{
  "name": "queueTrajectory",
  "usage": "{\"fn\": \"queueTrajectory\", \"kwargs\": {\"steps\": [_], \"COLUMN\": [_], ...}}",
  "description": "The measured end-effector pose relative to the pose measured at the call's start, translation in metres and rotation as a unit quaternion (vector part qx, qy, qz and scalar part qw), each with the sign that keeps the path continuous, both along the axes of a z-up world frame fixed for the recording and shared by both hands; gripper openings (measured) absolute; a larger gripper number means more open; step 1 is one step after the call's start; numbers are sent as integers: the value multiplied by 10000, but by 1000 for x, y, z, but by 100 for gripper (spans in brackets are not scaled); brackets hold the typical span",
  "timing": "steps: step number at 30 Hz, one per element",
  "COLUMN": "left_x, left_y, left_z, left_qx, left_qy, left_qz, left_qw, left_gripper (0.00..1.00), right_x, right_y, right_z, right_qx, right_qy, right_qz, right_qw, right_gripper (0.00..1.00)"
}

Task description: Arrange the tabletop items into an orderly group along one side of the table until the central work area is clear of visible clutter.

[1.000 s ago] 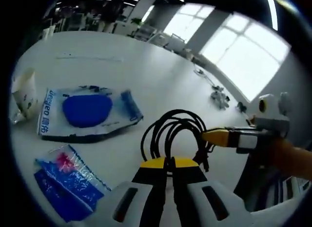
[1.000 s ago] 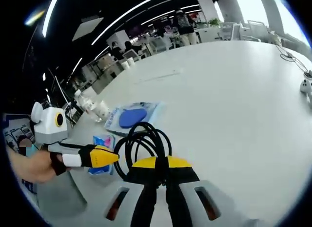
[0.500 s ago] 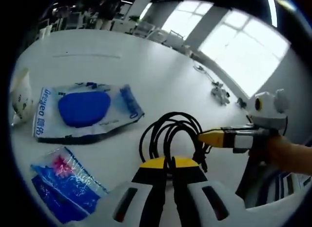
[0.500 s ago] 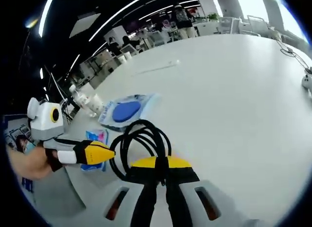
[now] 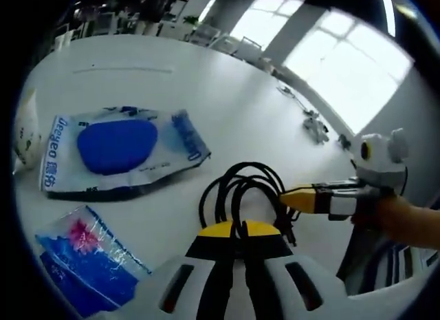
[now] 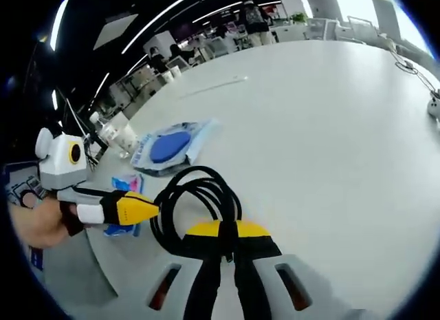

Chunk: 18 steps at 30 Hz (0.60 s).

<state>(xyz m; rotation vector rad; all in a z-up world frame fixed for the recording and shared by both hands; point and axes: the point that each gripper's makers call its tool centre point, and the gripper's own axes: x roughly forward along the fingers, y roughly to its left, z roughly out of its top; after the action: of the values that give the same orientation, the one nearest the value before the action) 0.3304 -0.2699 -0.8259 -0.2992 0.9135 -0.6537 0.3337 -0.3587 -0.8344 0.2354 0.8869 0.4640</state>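
The coiled black rubbery cable [image 5: 242, 196] hangs in a loose bundle of loops right at the tips of my tongs, and both pairs seem to have a share of it: my left tongs [image 5: 237, 229] are pressed together with the loops rising straight out from between their yellow tips, and my right tongs [image 6: 225, 230] are likewise closed with the same coil [image 6: 194, 204] fanning up and to the left from them. The loops stand forward along the jaws, so the bundle's long axis runs away from me, out over the white desk [image 5: 227, 107]. Whether the coil rests on the desk or is lifted just off it, I cannot tell. Past the cable, on my left side, lies a flat, crinkly clear plastic packet holding a smooth blue oval pad [image 5: 117, 149], and nearer to me a glossy blue wrapper with a pink splash [image 5: 86, 258]; both are well apart from the coil. At the far left edge a small white crumpled paper bag [image 5: 24, 137] sits beside the packet. I judge that the next move is to carry the cable leftward toward those packets, and my left tongs are the nearer to them.
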Motion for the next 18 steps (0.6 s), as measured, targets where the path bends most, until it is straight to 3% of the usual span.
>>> {"fn": "queueTrajectory", "kwargs": {"steps": [18], "left_x": [2], "left_y": [2], "left_z": [-13], "left_qx": [188], "left_qy": [-31], "left_qz": [-60], "left_qw": [9998], "left_gripper": [0], "right_x": [2], "right_y": [1], "right_z": [-7], "right_qx": [67], "right_qy": [112], "right_qz": [-29], "right_qw": [9999], "right_gripper": [2]}}
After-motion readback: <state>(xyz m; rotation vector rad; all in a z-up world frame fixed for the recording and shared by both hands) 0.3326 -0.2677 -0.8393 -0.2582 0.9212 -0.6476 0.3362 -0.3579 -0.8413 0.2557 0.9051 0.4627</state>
